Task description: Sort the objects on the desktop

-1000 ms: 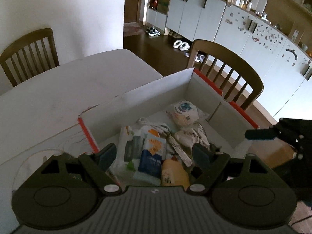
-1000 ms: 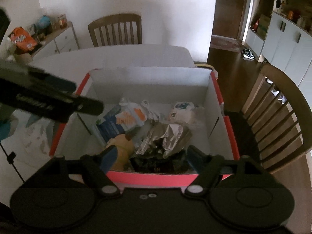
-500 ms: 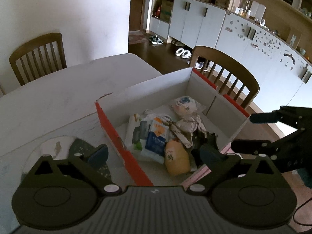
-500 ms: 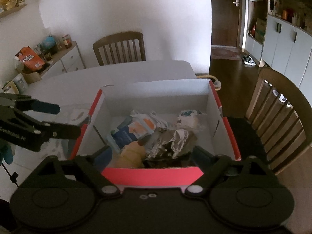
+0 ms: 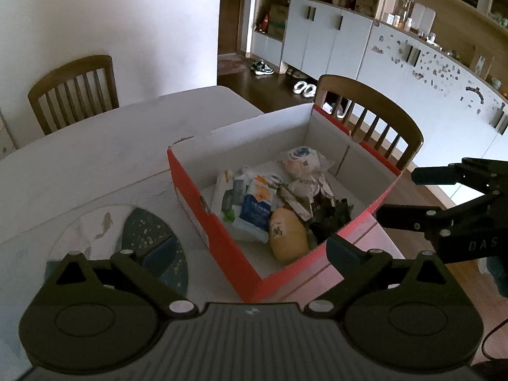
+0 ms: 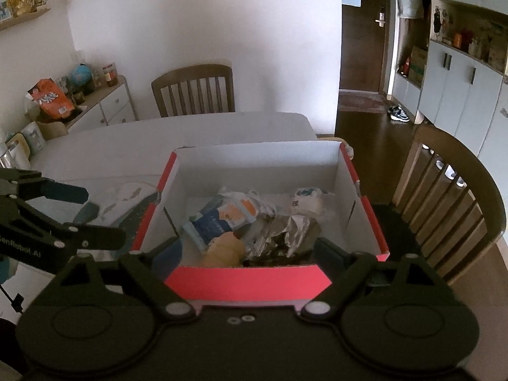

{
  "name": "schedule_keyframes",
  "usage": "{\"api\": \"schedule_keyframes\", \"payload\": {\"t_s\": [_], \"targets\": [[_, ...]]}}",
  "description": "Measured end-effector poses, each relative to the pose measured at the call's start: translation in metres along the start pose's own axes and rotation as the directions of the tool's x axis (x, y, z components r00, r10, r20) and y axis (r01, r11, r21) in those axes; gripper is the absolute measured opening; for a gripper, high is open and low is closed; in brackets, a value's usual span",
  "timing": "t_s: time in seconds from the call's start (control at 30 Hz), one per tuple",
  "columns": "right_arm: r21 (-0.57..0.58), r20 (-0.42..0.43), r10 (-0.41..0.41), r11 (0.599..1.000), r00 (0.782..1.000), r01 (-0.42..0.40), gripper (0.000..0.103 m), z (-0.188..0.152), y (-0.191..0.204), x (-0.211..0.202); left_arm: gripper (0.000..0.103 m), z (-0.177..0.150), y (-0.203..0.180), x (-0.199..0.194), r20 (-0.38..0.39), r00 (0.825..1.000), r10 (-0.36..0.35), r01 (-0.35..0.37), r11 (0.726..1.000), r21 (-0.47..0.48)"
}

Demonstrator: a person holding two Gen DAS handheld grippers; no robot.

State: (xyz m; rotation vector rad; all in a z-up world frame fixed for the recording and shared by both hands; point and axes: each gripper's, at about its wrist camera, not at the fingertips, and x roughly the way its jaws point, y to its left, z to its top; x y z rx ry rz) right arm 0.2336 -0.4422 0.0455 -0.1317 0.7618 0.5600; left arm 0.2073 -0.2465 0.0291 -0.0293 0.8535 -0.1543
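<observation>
A red-sided cardboard box with a white interior (image 5: 203,209) is seen resting near the corner of the pale surface (image 5: 95,165), and the loose items are gathered inside it: a blue-and-white plastic packet with an orange patch (image 5: 257,209), a tan rounded soft pouch (image 5: 287,235), a crumpled silver foil wrapper (image 6: 290,228), a dark crinkled wrapper (image 5: 330,219) and a white round-printed packet (image 5: 300,158). The left gripper (image 5: 250,254) is held above the box's near corner with its fingers (image 5: 344,250) spread wide, and nothing is gripped between them. The right gripper (image 6: 250,250) is held over the box's near red wall, likewise spread wide and empty. Just beside the box, on the surface, a round white and dark-teal mat with a fish print (image 5: 127,231) is lying flat. The collecting step is judged to be largely done, since no loose item is seen outside the box apart from the mat. The next move is judged to call either for the mat to be dealt with or for the box to be taken by its walls; for either, the fingers would need to be lowered and closed on a thin edge.
</observation>
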Motion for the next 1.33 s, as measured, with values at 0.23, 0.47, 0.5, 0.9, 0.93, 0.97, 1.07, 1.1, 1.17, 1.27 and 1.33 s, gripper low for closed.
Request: {"api": "schedule_keyframes", "payload": {"t_s": [0.23,0.47,0.5,0.9,0.93,0.97,1.07,1.1,1.17,1.27,1.33], "targets": [[0.011,-0.011,-0.001,1.0,1.0,0.001,0.09,-0.002,0.001,0.0,0.101,-0.005,-0.006,-0.005,0.007,1.0,0.027,-0.027,0.999,0.02],[0.016,-0.018,0.002,1.0,1.0,-0.002,0.09,-0.007,0.002,0.0,0.101,-0.006,-0.006,-0.002,-0.008,1.0,0.01,-0.01,1.0,0.017],[0.017,-0.021,0.001,1.0,1.0,-0.001,0.09,-0.008,0.002,0.001,0.101,-0.006,-0.007,-0.001,-0.011,1.0,0.012,-0.012,1.0,0.02],[0.025,-0.04,-0.006,1.0,0.999,0.007,0.09,-0.012,0.002,0.003,0.101,-0.008,-0.01,0.004,-0.027,1.0,0.005,-0.004,1.0,0.022],[0.026,-0.04,-0.005,1.0,0.999,0.007,0.09,-0.012,0.001,0.003,0.101,-0.008,-0.01,0.005,-0.028,1.0,0.004,-0.003,1.0,0.023],[0.026,-0.041,-0.005,1.0,0.999,0.006,0.09,-0.012,0.001,0.003,0.101,-0.008,-0.011,0.005,-0.028,1.0,0.005,-0.004,1.0,0.026],[0.027,-0.042,-0.005,1.0,0.999,0.006,0.09,-0.013,0.001,0.003,0.101,-0.009,-0.012,0.006,-0.031,0.999,0.007,-0.007,1.0,0.028],[0.027,-0.042,-0.005,1.0,0.999,0.006,0.09,-0.012,0.001,0.003,0.101,-0.009,-0.013,0.006,-0.032,0.999,0.006,-0.006,1.0,0.027],[0.027,-0.043,-0.005,1.0,0.999,0.006,0.09,-0.013,0.001,0.003,0.101,-0.009,-0.013,0.006,-0.033,0.999,0.006,-0.005,1.0,0.027],[0.027,-0.046,-0.005,1.0,0.999,0.006,0.09,-0.014,0.001,0.003,0.101,-0.01,-0.013,0.006,-0.033,0.999,0.011,-0.01,1.0,0.026],[0.027,-0.046,-0.005,1.0,0.999,0.006,0.09,-0.014,0.001,0.003,0.101,-0.01,-0.012,0.006,-0.034,0.999,0.014,-0.014,1.0,0.022]]}}
